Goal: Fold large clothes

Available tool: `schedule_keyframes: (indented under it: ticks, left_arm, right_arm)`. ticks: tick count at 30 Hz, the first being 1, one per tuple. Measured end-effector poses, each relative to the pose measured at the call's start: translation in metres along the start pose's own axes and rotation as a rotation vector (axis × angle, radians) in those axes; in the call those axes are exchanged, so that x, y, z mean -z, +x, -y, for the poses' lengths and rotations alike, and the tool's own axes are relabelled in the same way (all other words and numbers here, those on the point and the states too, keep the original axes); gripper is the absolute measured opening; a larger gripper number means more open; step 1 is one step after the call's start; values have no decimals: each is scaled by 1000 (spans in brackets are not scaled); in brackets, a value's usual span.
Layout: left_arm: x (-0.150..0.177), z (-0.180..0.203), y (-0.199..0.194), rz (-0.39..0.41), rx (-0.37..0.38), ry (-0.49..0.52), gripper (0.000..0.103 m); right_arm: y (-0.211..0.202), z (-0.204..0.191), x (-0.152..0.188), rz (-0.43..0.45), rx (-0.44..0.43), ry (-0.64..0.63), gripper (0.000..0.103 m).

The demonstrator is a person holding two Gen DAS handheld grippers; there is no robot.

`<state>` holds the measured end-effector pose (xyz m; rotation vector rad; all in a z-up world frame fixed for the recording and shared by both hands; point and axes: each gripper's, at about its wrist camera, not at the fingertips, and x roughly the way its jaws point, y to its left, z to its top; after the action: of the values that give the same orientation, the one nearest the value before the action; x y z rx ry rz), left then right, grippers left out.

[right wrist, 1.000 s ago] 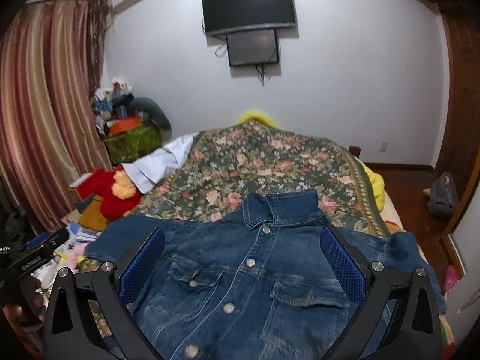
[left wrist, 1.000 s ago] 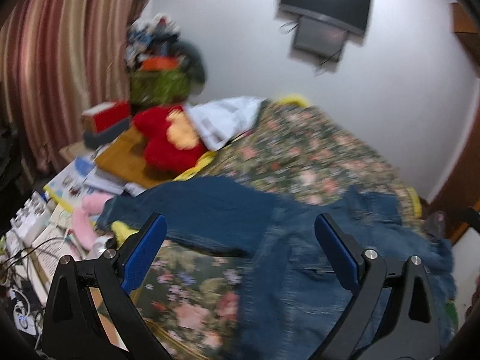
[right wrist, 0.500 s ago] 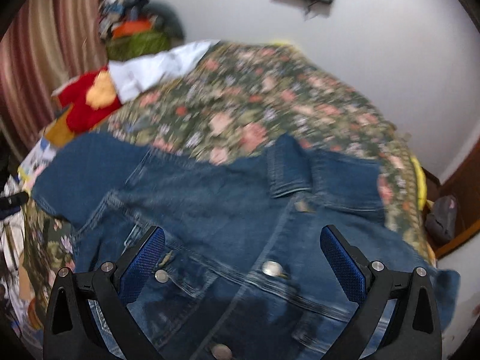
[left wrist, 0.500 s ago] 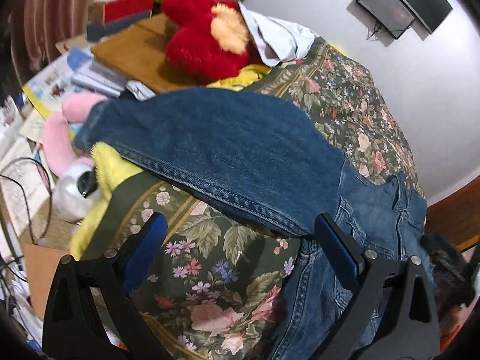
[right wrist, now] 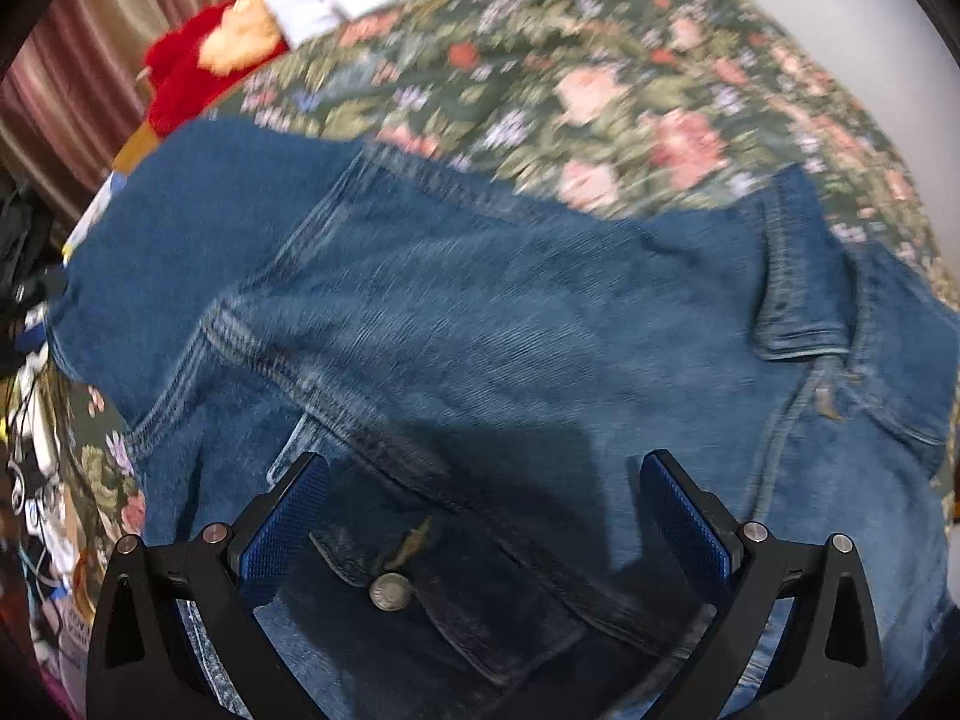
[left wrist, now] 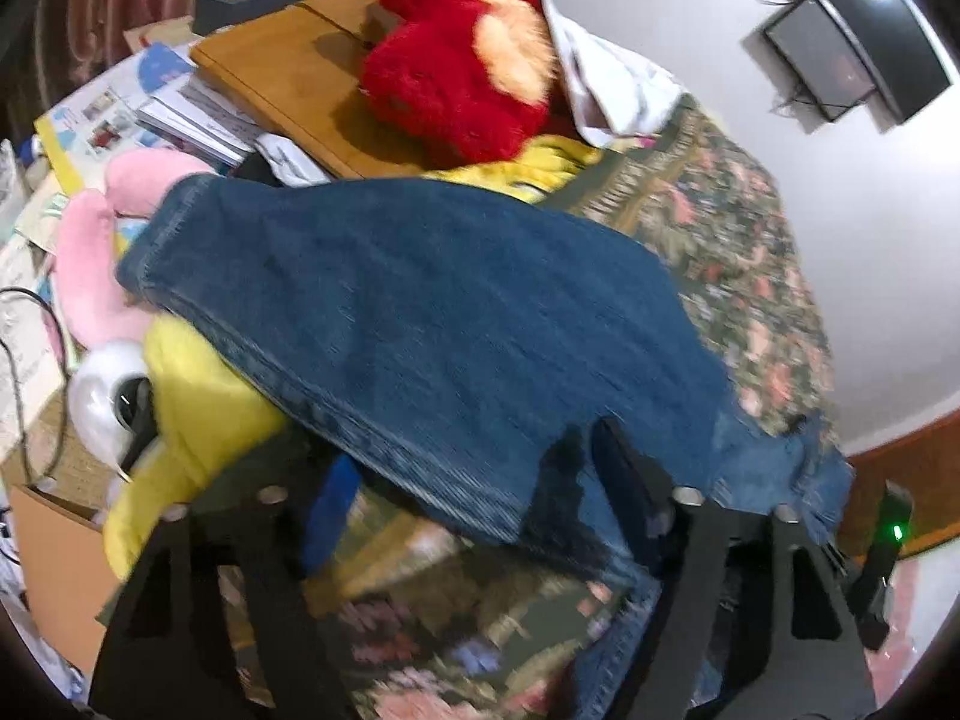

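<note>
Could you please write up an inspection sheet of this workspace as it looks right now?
Surface: bed under a floral cover.
Job's things: denim jacket spread front up, collar to the right; sleeve hangs past the bed edge.
Clutter: red plush, pink plush, yellow pillow, papers, white cloth.
Grippers: left gripper open at the sleeve edge; right gripper open over a chest pocket.
Cables: wire beside the bed.
Surroundings: wall TV, curtain.

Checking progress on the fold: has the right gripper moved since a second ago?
Yes. The right gripper has dropped toward the denim jacket; the wall TV has left view.
</note>
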<state>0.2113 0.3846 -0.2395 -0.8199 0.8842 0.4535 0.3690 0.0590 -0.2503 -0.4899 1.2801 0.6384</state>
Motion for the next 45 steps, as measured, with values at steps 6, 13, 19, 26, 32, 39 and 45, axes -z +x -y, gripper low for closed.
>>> schedule_keyframes:
  ticks: [6, 13, 19, 26, 32, 39, 45]
  left_arm:
    - [-21, 10, 1, 67, -76, 53, 34]
    - [-30, 58, -44, 228, -104, 221, 9]
    - [-8, 150, -94, 395, -51, 488, 8]
    - [46, 233, -82, 333, 91, 682, 7]
    - [103, 265, -26, 84, 173, 727, 7]
    - [166, 271, 31, -123, 117, 742, 7]
    - [164, 247, 20, -185, 88, 713, 29]
  right_arm:
    - [6, -11, 3, -32, 35, -57, 103]
    - [-15, -2, 14, -34, -5, -41, 103]
    - [-40, 14, 28, -7, -56, 16, 103]
    - [-93, 54, 55, 93, -71, 85, 103]
    - [-136, 97, 91, 168, -25, 141, 103]
    - [-159, 124, 129, 196, 12, 173, 103]
    - [-164, 114, 136, 200, -3, 159, 103]
